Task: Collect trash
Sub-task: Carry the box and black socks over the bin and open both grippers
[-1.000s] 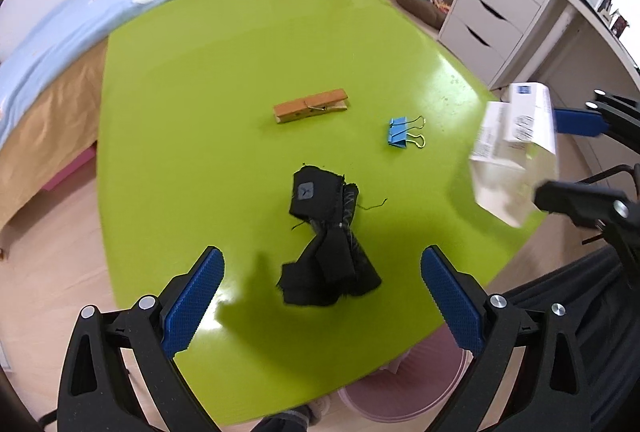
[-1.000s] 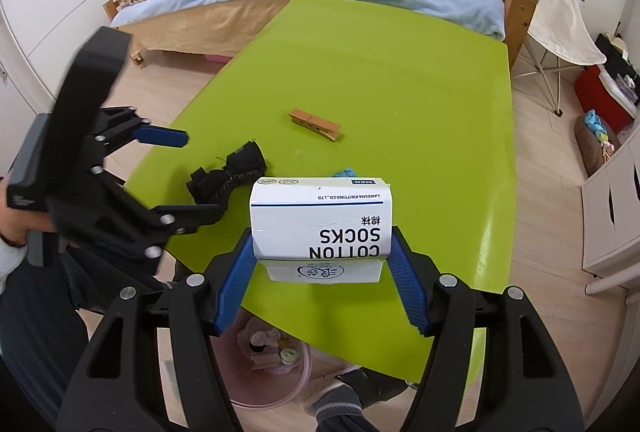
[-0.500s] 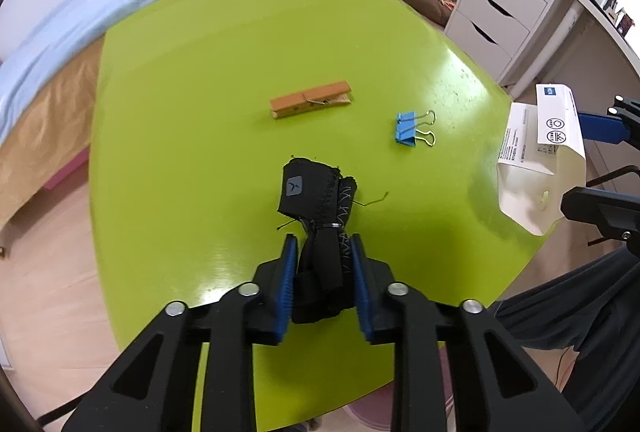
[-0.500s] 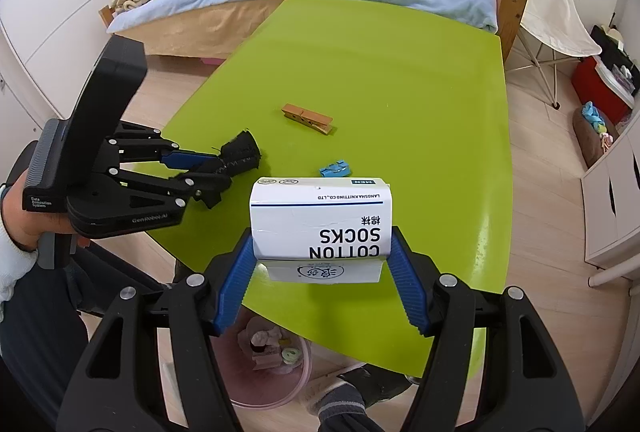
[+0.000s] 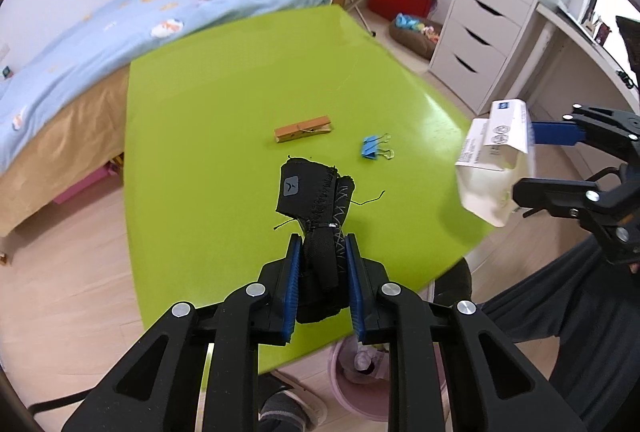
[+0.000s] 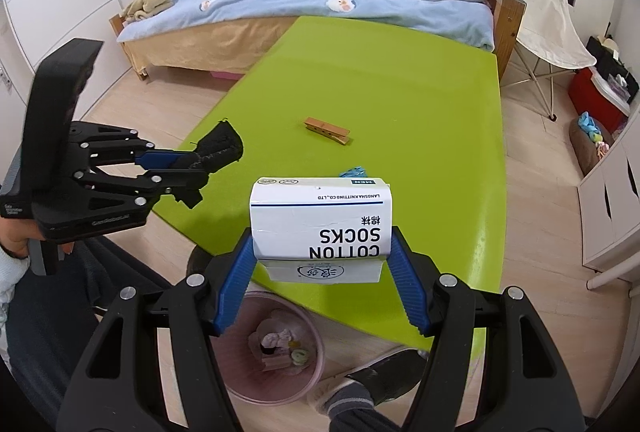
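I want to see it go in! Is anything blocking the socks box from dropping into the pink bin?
Nothing visible: the socks box hangs in the right gripper past the table edge, pink bin open below.

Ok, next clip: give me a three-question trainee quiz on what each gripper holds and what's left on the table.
1. True or false: the left gripper is shut on the black cloth.
2. What is printed on the box in the right gripper?
3. Which lies on the green table? A) clothespin and binder clip B) scissors C) cup

Key: 1 true; 2 COTTON SOCKS; 3 A
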The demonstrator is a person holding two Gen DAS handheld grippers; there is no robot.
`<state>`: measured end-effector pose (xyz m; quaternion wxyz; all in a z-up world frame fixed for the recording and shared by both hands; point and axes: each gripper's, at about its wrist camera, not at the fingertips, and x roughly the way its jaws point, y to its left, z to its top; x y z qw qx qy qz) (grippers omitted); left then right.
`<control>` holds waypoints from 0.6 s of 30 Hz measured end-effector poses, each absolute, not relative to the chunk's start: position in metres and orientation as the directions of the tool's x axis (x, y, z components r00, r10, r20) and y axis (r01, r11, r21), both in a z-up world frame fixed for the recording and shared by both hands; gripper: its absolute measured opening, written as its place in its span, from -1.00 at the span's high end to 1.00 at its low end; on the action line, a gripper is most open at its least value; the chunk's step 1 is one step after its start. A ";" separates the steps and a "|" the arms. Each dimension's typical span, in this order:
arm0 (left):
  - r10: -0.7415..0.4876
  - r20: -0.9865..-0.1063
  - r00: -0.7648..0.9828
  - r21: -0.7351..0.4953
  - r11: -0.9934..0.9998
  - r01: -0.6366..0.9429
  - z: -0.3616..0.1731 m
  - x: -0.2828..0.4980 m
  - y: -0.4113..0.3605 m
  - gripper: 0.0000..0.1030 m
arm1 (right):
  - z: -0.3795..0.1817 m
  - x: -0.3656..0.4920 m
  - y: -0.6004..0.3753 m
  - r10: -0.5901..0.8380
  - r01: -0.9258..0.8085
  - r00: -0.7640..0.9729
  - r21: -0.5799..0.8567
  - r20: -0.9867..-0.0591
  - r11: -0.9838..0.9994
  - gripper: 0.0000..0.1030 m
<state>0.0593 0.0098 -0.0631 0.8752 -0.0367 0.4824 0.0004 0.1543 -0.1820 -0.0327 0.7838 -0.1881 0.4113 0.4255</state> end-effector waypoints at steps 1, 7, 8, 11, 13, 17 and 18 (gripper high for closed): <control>-0.038 -0.840 0.542 -0.069 0.997 -0.036 -0.060 0.054 0.008 0.60 | -0.030 0.149 -0.184 0.517 -0.823 0.304 0.052 -0.800 0.566 -0.25; -0.056 -0.812 0.580 -0.080 0.997 -0.016 -0.042 0.019 -0.008 0.59 | -0.017 0.119 -0.198 0.545 -0.828 0.322 0.050 -0.774 0.559 -0.25; -0.058 -0.808 0.586 -0.079 0.997 -0.010 -0.040 0.013 -0.011 0.59 | -0.016 0.115 -0.202 0.546 -0.828 0.328 0.044 -0.771 0.560 -0.25; -0.066 -0.803 0.593 -0.080 0.997 0.004 -0.038 -0.002 -0.020 0.59 | -0.013 0.102 -0.211 0.548 -0.827 0.338 0.037 -0.765 0.561 -0.25; -0.077 -0.804 0.590 -0.085 0.996 0.015 -0.040 -0.011 -0.026 0.59 | -0.013 0.096 -0.216 0.551 -0.824 0.339 0.041 -0.763 0.565 -0.25; -0.110 -0.814 0.570 -0.106 0.994 0.041 -0.049 -0.023 -0.038 0.59 | -0.013 0.079 -0.227 0.551 -0.823 0.345 0.037 -0.760 0.567 -0.25; -0.119 -0.816 0.565 -0.113 0.993 0.046 -0.052 -0.027 -0.041 0.59 | -0.013 0.076 -0.230 0.551 -0.823 0.345 0.038 -0.760 0.567 -0.25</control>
